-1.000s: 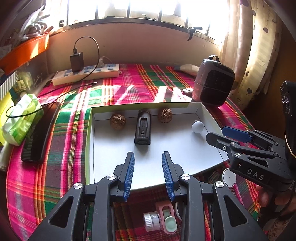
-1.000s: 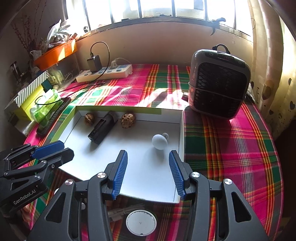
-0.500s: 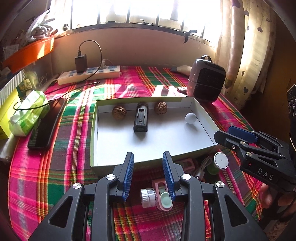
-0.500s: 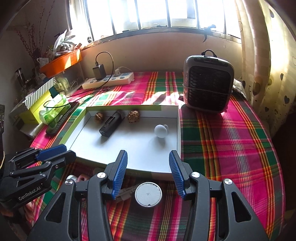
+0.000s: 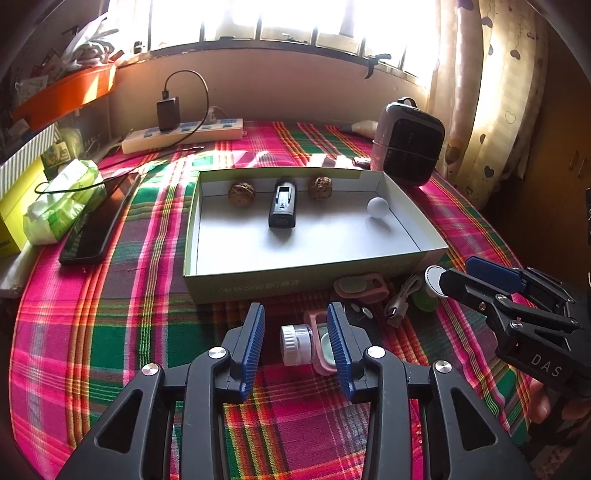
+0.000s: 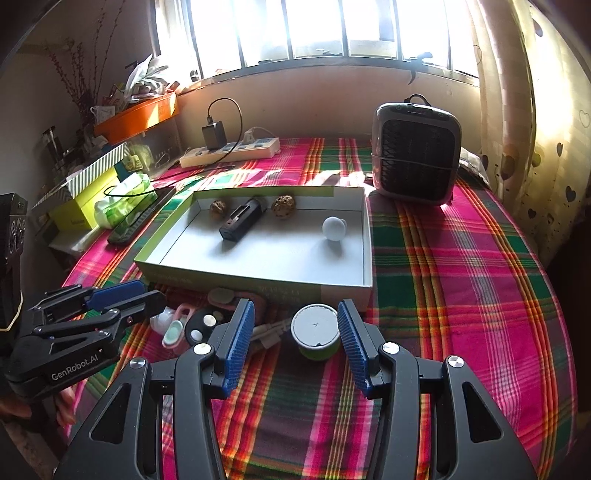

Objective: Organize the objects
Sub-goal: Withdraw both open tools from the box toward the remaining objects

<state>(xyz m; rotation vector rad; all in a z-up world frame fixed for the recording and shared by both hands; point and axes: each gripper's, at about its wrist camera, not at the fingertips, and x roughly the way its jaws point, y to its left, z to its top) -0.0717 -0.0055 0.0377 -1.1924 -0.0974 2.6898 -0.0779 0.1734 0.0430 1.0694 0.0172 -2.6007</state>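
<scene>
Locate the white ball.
In both wrist views the white ball sits inside the box, near its right wall, right of the black device and the two walnuts.

Blown-out window (image 5: pixel 295 18) backlight, fisheye-curved dark corners.

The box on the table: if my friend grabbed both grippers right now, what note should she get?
Left gripper: jaws opening around the small white-capped jar, not gripping.
Right gripper: open, either side of the green pot with a white lid.
Done: two walnuts, a black gadget and a white ball lie in the box.
Left: the jar, pot, pink clips and cable in front.
</scene>
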